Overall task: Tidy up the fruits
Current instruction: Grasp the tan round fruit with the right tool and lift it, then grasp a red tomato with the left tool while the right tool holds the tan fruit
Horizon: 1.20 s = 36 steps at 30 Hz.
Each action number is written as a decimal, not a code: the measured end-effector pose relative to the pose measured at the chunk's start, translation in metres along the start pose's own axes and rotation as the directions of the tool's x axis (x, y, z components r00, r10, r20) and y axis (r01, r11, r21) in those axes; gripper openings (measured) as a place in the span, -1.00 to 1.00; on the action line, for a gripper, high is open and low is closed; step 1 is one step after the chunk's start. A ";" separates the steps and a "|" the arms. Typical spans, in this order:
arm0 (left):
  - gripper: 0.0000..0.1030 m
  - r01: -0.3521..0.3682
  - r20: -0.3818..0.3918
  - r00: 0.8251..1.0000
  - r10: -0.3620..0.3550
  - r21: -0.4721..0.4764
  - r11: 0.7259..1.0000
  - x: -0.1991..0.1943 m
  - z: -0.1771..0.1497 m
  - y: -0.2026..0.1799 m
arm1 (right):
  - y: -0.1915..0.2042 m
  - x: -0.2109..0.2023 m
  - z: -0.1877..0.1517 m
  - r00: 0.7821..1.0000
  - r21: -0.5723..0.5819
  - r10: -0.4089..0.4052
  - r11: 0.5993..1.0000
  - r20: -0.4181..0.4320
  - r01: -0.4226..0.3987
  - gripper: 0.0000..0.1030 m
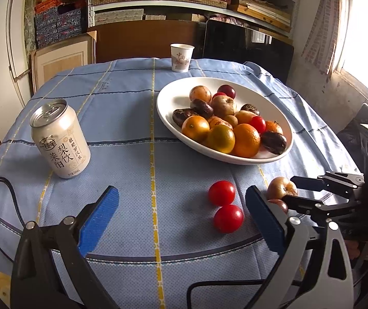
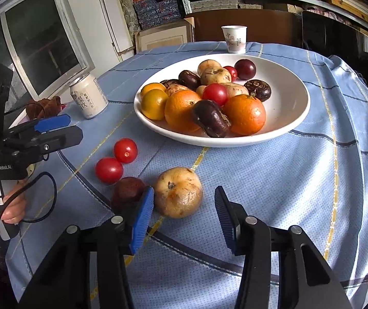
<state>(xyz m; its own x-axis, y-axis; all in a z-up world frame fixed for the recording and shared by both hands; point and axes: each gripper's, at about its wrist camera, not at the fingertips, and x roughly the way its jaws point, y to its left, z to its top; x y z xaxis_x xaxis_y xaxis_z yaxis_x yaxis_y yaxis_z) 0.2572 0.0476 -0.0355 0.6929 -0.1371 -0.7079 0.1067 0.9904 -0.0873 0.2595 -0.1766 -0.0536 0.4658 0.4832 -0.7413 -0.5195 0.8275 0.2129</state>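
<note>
Most fruit already fills the bowl (image 2: 281,131) beyond the right hand-held gripper (image 2: 184,219), whose jaws stand apart just short of a tan fruit (image 2: 177,191); two tomatoes (image 2: 117,161) and a dark fruit (image 2: 127,190) left of it remain on the tabletop (image 2: 274,185).

Both grippers held low and spread wide

The left gripper (image 1: 181,221) is held level with its blue pads (image 1: 99,221) far apart, gripped by a bare hand (image 2: 6,206) at the handle. The right gripper (image 2: 184,219) is likewise parted, its pads (image 2: 142,221) angled downward, nothing clamped between them.
</note>
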 end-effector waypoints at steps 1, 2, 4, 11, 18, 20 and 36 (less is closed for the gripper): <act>0.88 -0.001 0.001 1.000 0.001 -0.001 1.000 0.000 0.000 0.000 | 0.000 0.001 0.001 1.000 0.002 0.002 1.000 -0.002 -0.002 -0.04; 0.88 -0.001 0.001 1.000 0.001 -0.001 1.000 0.000 0.000 0.001 | 0.000 0.003 0.001 1.000 0.005 0.006 1.000 -0.007 -0.006 -0.04; 0.88 -0.002 0.001 1.000 0.002 -0.001 1.000 -0.001 0.000 0.001 | 0.000 0.006 0.002 1.000 0.007 0.016 1.000 -0.017 -0.016 -0.06; 0.88 -0.004 -0.002 1.000 0.004 -0.001 1.000 0.000 0.000 0.001 | -0.002 0.004 0.001 0.999 0.043 0.051 0.998 -0.020 -0.050 -0.22; 0.87 0.063 -0.011 0.998 -0.062 0.092 0.994 -0.003 -0.009 -0.018 | -0.028 -0.026 0.005 0.994 0.161 0.065 0.984 0.090 -0.079 -0.22; 0.73 0.072 -0.009 0.997 -0.072 0.151 0.986 -0.004 -0.013 -0.030 | -0.031 -0.029 0.003 0.994 0.175 0.059 0.982 0.095 -0.075 -0.22; -0.19 0.133 -0.144 0.984 -0.106 0.193 0.972 0.027 -0.025 -0.046 | -0.032 -0.029 0.001 0.994 0.169 0.059 0.983 0.091 -0.074 -0.22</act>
<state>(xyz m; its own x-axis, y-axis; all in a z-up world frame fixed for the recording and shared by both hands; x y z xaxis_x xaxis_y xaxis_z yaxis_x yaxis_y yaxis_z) 0.2526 -0.0016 -0.0683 0.5676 -0.2380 -0.7882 0.3338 0.9416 -0.0440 0.2629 -0.2168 -0.0383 0.4973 0.5551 -0.6667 -0.4239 0.8260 0.3715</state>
